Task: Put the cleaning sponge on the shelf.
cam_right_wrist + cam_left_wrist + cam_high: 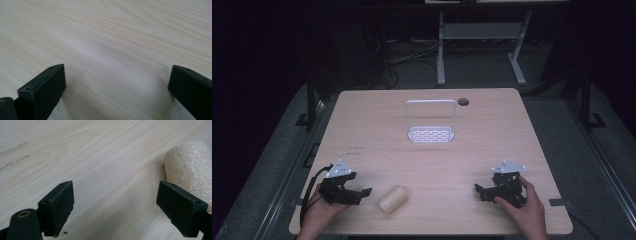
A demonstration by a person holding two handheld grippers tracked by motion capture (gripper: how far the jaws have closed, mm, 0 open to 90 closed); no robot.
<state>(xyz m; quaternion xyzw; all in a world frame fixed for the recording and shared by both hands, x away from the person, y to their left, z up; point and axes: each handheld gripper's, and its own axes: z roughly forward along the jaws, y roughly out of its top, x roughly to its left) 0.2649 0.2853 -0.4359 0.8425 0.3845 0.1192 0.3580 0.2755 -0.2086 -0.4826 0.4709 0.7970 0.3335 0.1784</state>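
Observation:
A beige loofah roll (392,198) lies on its side near the front of the wooden table (427,155). My left gripper (363,192) rests low at the front left, open, its jaws pointing right toward the roll and a short gap away. In the left gripper view the loofah roll (188,167) sits just beyond the right jaw, and the gripper (122,210) holds nothing. My right gripper (479,190) rests at the front right, open and pointing left. Its own view has bare wood between the wide jaws of the right gripper (116,93).
A white wire rack (431,121) with a slotted base stands upright at the table's middle back. A round cable hole (463,101) is behind it. Beyond the table stand a white table frame (479,40) and floor cables.

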